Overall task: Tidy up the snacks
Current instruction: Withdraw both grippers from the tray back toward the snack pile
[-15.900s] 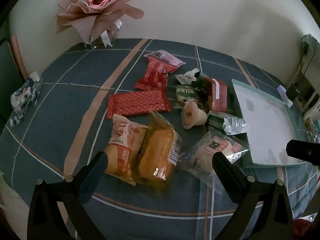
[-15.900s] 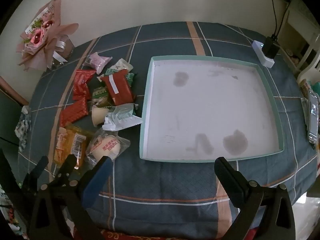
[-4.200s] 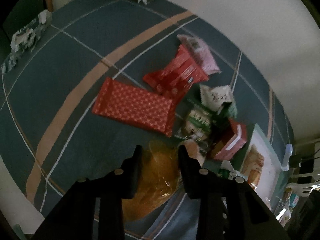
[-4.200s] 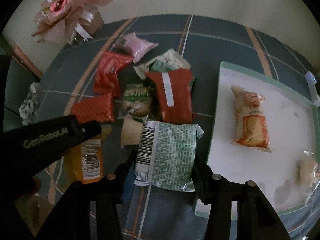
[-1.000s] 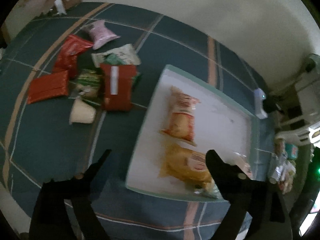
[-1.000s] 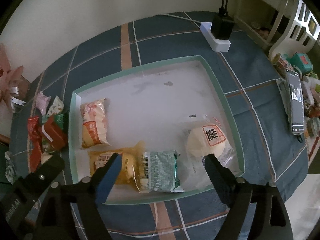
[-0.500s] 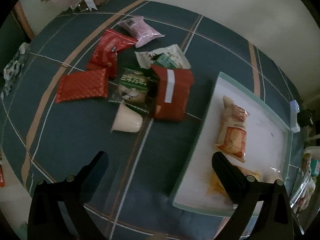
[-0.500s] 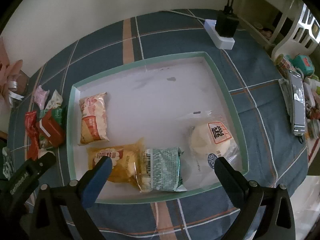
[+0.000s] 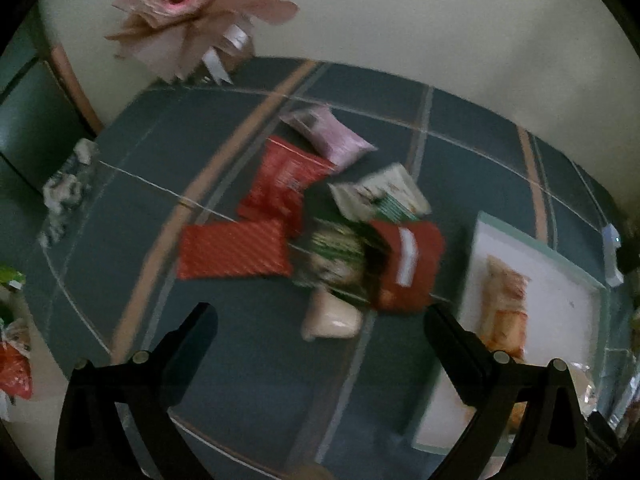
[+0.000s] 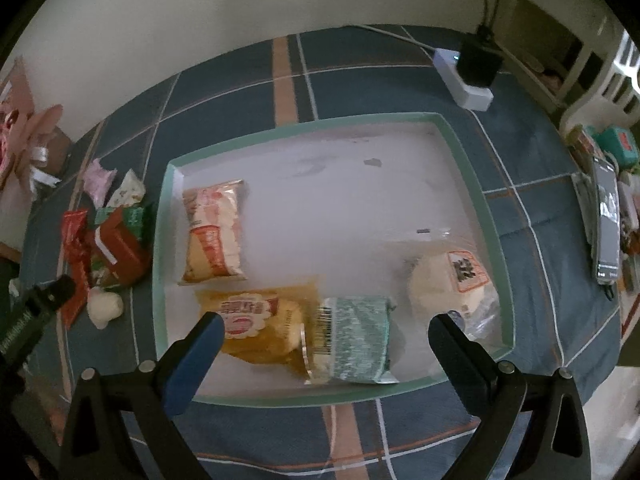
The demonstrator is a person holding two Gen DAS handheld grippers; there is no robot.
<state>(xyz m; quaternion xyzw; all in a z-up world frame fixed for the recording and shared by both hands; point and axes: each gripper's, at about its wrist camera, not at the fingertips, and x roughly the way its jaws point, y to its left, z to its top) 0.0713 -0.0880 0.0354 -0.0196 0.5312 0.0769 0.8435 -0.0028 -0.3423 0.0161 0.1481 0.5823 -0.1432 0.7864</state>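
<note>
My right gripper hangs open over the near side of the white tray, nothing between its jaws. In the tray lie an orange-and-white bread packet, a yellow cake packet, a green foil packet and a white bun in clear wrap. My left gripper is open above the blue checked cloth, just short of a pale cone-shaped snack. Beyond that snack sit a red box with a white label, a red dotted packet, a second red packet, a green packet, a white-green packet and a pink packet.
A pink flower bouquet stands at the table's far left corner. A crumpled tissue pack lies at the left edge. A white power strip with a black plug sits behind the tray, and a phone lies right of it.
My left gripper has swung left, away from the tray and toward the loose snack pile. My right gripper has opened wider over the green foil packet and stayed about where it was.
</note>
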